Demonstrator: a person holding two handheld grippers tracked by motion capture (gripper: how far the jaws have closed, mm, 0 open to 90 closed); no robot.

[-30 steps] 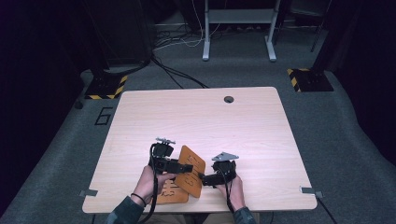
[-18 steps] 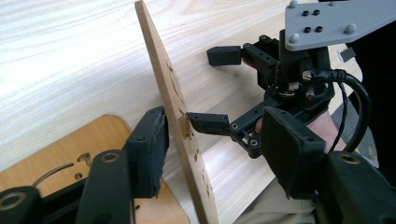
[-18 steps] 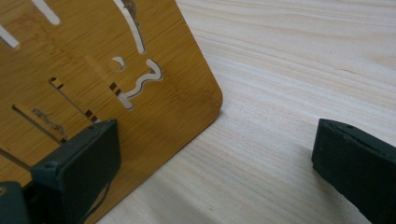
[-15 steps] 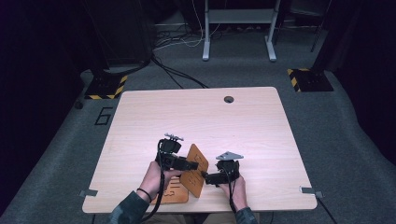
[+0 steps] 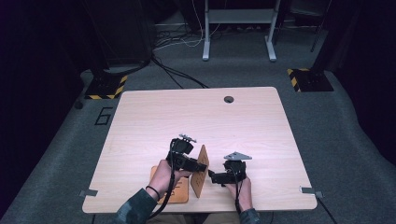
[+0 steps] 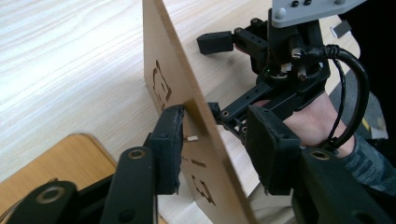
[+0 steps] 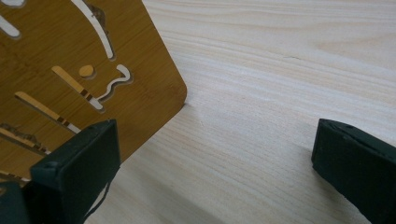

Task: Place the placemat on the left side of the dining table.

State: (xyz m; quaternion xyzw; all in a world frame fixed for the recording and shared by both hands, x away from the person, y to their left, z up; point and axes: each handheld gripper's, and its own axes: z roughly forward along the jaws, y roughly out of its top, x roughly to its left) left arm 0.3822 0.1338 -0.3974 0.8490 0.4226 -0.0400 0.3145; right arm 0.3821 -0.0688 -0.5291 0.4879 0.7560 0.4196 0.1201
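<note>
left claw (image 6: 215, 140) straddles the wooden board (image 5: 200, 171), jaws wide, one pad touching its face. board was tilted a second ago, now stands upright on edge near table's (image 5: 140, 121) front. right claw (image 5: 215, 177) open beside it. standing step looks done.

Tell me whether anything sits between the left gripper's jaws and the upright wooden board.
Nothing visible does. In the left gripper view the left gripper straddles the upright wooden board, one jaw on each face, with only air in the gaps. The right gripper sits beyond the board's far face, outside those jaws.
</note>
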